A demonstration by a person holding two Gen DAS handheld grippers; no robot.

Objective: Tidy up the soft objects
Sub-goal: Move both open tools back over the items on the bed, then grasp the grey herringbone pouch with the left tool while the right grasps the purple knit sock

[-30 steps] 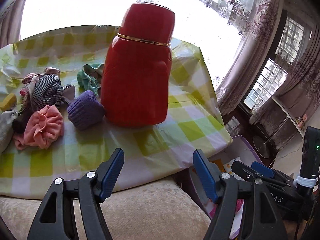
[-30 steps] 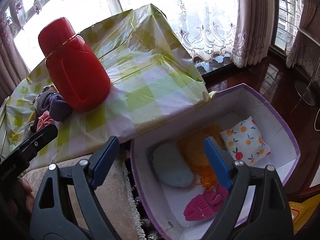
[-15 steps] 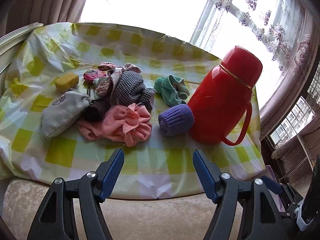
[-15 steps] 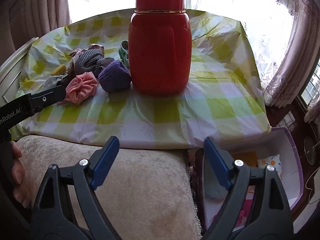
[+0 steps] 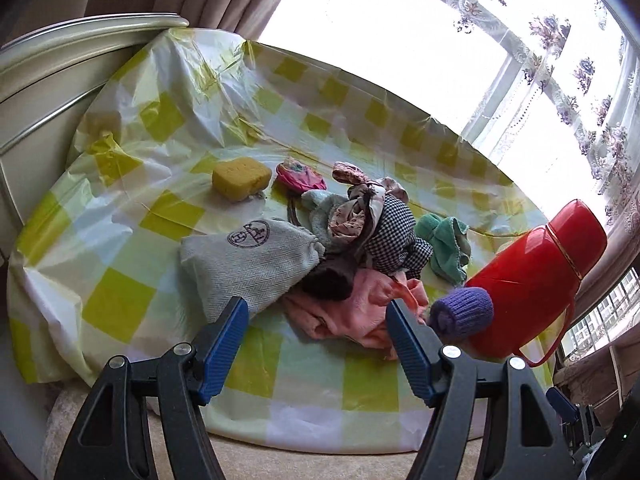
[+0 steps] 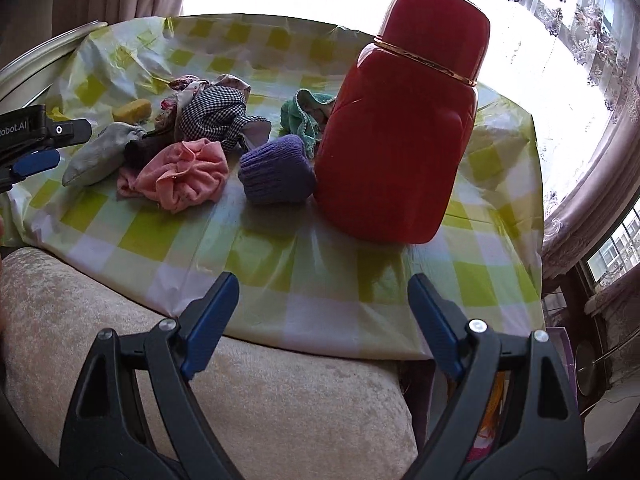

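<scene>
1. Soft objects lie heaped in the middle of a green-and-white checked cloth (image 5: 120, 300) that covers the desk: a grey drawstring pouch (image 5: 248, 264), a pink cloth (image 5: 360, 316), a black-and-white checked fabric (image 5: 392, 236) and a floral scarf (image 5: 352, 216) tangled together.
2. Just behind the heap sit a yellow sponge (image 5: 240, 178) and a small pink piece (image 5: 298, 176), each lying apart from the others on the cloth.
3. A green cloth (image 5: 446, 248) lies crumpled to the right of the heap, close to the red thermos (image 5: 536, 280).
4. A purple knit piece (image 5: 460, 314) rests against the foot of the red thermos, which stands upright near the right edge of the cloth.
5. The left hand-held gripper (image 5: 318, 340) hangs above the near edge of the cloth with its blue jaws spread apart and nothing between them; in the left wrist view the pouch and the pink cloth show in the gap beyond the tips, not touched.
6. The right hand-held gripper (image 6: 322, 320) is likewise released and empty, over the beige padded edge (image 6: 280, 400) in front of the cloth, facing the thermos and the purple knit piece.
7. In the right wrist view the left hand-held gripper shows at the left edge, level with the pouch.
8. Lace curtains (image 5: 560, 60) and a bright window stand behind the desk.
</scene>
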